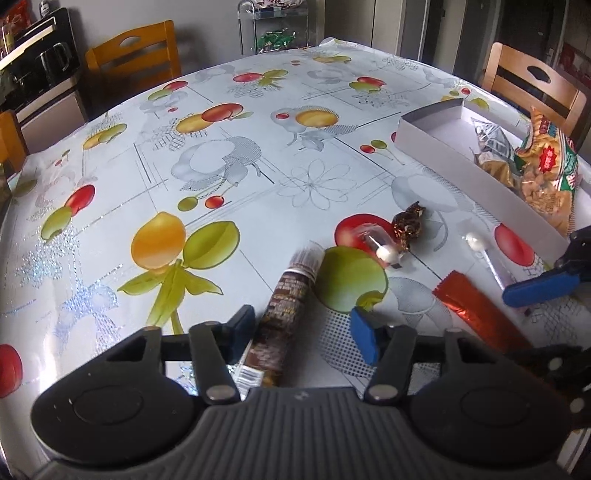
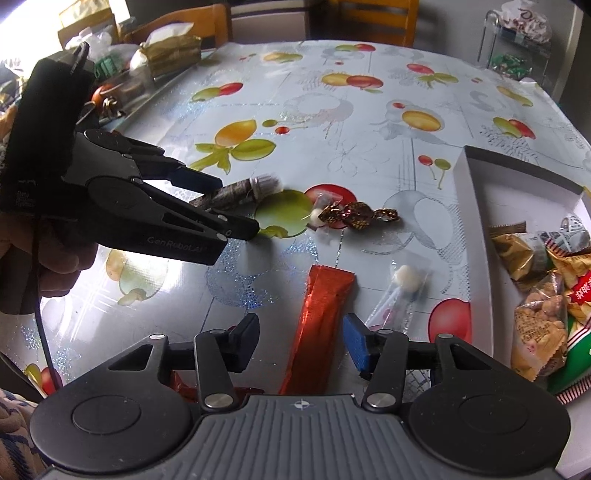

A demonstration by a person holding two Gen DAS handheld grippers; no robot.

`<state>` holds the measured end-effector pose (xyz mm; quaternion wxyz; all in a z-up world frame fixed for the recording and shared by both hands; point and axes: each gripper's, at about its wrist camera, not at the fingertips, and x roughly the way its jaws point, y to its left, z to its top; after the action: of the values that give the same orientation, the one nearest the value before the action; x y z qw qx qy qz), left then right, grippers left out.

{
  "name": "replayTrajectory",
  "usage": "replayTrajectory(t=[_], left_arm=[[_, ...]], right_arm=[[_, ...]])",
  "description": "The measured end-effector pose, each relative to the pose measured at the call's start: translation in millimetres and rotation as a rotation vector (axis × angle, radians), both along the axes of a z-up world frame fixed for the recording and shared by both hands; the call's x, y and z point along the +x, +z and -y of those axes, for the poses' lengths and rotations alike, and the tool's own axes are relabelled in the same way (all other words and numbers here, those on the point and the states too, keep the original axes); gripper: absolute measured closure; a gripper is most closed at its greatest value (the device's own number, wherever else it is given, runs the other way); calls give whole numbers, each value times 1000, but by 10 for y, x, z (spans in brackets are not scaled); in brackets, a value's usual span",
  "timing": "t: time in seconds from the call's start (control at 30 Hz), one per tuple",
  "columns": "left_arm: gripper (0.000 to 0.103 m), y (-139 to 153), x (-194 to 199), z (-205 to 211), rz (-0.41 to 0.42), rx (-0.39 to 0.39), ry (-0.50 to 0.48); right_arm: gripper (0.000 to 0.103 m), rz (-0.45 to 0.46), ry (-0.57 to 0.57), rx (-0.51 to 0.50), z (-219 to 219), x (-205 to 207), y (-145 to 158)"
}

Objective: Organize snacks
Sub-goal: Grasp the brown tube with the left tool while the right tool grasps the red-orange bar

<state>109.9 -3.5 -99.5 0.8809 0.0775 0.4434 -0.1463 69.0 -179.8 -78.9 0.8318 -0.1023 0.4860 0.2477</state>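
Observation:
A brown stick snack (image 1: 288, 306) lies on the fruit-print tablecloth between the fingers of my left gripper (image 1: 301, 332). It rests by the left pad, with a gap to the blue right pad (image 1: 364, 336), so the gripper is open. In the right wrist view a red stick packet (image 2: 317, 332) lies between the fingers of my right gripper (image 2: 299, 343), which is open with gaps on both sides. My left gripper (image 2: 236, 206) shows there straddling the brown stick (image 2: 240, 192). A white box (image 2: 465, 206) at the right holds several snack bags.
A brown foil candy (image 2: 354, 216) and two clear-wrapped white lollipops (image 2: 402, 280) (image 2: 317, 214) lie loose between the sticks and the box. Wooden chairs (image 1: 136, 55) stand round the table. A clear cart (image 1: 273, 26) with sweets is behind. Clutter (image 2: 162, 51) sits at the far left.

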Motion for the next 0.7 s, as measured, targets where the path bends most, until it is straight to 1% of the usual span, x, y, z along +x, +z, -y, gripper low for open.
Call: replayTrajectory(t=[0.07,0.17,0.53,0.6,0.67,0.7], left_arm=[[56,3,-10,10,1,-2,-4],[61,8,-10,34,3,1,-5],[63,11,49,67,-2,-10,-16],[68,8,47,53,-5,-25,-9],[76,10,29,47,-2,-28,1],[76,11,19,43,-2,-32,6]], right_arm=[[51,-4,4,-8,-13,2,-22],[51,-9,14,-19,-36,7,-43],[51,-19,29,-61,-56,12,-109],[51,-15,33,-65,-59,7,-119],[51,-10,36,-70,-61,-8,-120],[52,-6,37,-72,-62,-12,-122]])
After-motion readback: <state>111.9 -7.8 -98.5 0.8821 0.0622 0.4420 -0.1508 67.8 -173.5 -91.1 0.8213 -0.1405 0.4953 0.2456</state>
